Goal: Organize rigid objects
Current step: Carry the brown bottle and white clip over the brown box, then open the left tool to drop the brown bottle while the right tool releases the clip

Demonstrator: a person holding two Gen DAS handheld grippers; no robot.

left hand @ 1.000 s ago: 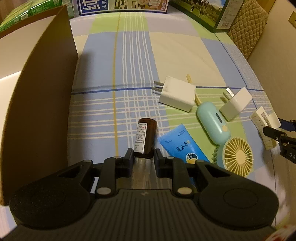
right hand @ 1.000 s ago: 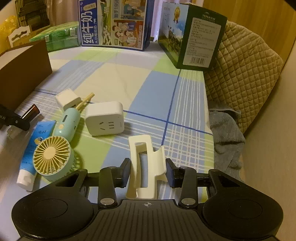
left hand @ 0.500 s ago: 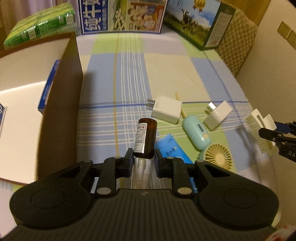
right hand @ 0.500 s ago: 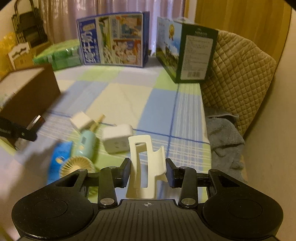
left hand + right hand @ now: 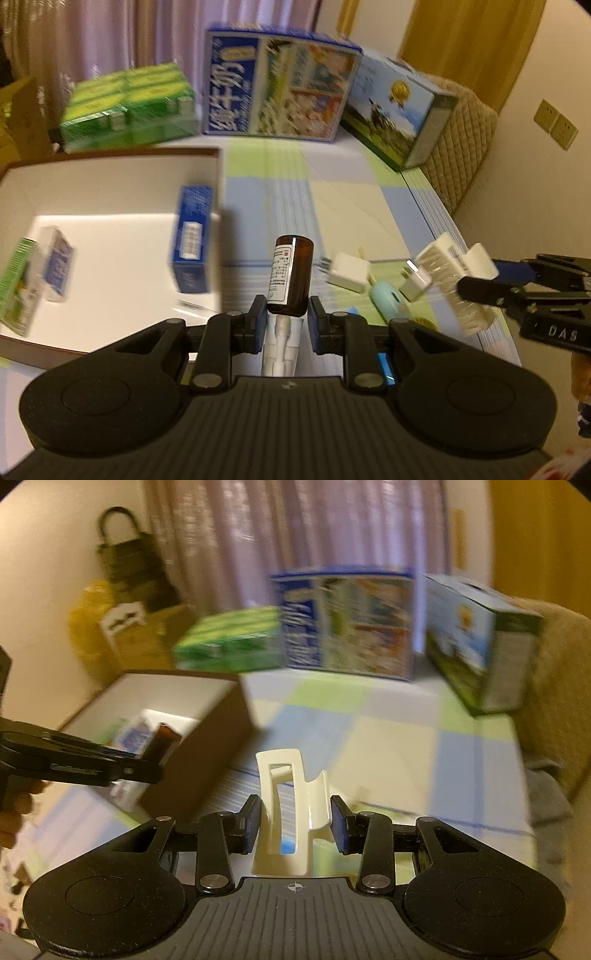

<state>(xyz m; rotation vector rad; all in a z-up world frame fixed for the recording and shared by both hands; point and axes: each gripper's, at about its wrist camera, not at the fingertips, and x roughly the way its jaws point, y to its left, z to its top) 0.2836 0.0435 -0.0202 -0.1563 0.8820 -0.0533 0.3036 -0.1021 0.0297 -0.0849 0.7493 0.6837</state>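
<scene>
Each gripper is matte black plastic. Behind the left gripper (image 5: 286,319) sits a ribbed plate with a small crosshair mark at its centre, flanked by two rounded lobes with shallow round recesses. Angled links with silvery rivets run forward to fingers (image 5: 257,323) faced with blue pads. The right gripper (image 5: 294,821) is built alike; its side carries white letters "DAS".

Against a pale curtain (image 5: 92,48) stand 3 cartons: a green shrink-wrapped pack (image 5: 129,107) at the left, a blue milk carton (image 5: 280,85) printed with farm pictures in the middle, and a dark green box (image 5: 402,118) angled at the right. A quilted beige cushion (image 5: 465,147) sits beside that box. On the wall further right are 2 brass-coloured sockets (image 5: 556,123). A black wire rack (image 5: 129,561) and a yellow bag (image 5: 88,627) fill the far corner.
</scene>
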